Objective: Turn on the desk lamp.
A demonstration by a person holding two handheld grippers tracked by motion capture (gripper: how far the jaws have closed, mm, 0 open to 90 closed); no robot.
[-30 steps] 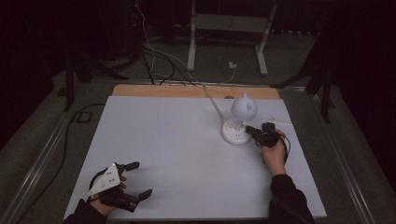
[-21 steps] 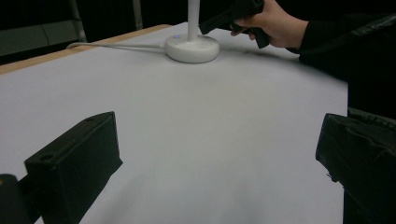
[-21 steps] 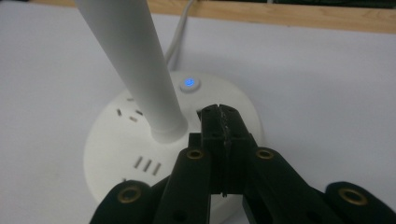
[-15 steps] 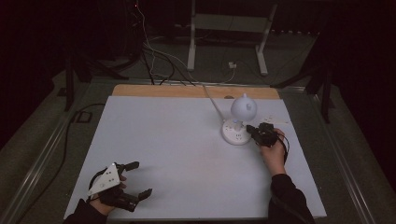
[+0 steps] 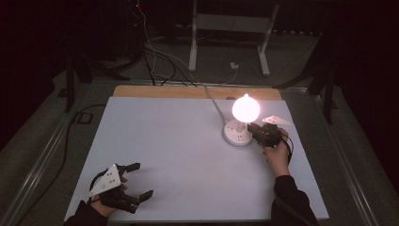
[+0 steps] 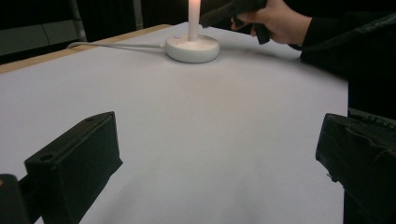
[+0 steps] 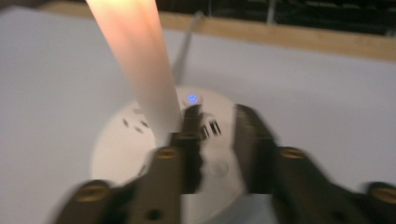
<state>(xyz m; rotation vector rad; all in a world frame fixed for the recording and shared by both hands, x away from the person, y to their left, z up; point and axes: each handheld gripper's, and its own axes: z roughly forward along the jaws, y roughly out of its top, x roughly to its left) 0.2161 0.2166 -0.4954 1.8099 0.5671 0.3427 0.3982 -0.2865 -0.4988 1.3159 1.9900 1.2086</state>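
White table (image 5: 164,141), bulb (image 5: 245,109) now lit

High view overlooks the table (image 5: 188,155); both gripper views share the lamp base (image 6: 192,47).

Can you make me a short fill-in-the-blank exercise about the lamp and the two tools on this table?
1. The bulb plugged into the round power strip is ____.
2. The small indicator light on the strip glows ____.
3. The jaws of the left tool stand wide ____.
4. The tool nearest the strip is the ____ tool.

Missing words: lit; blue; open; right
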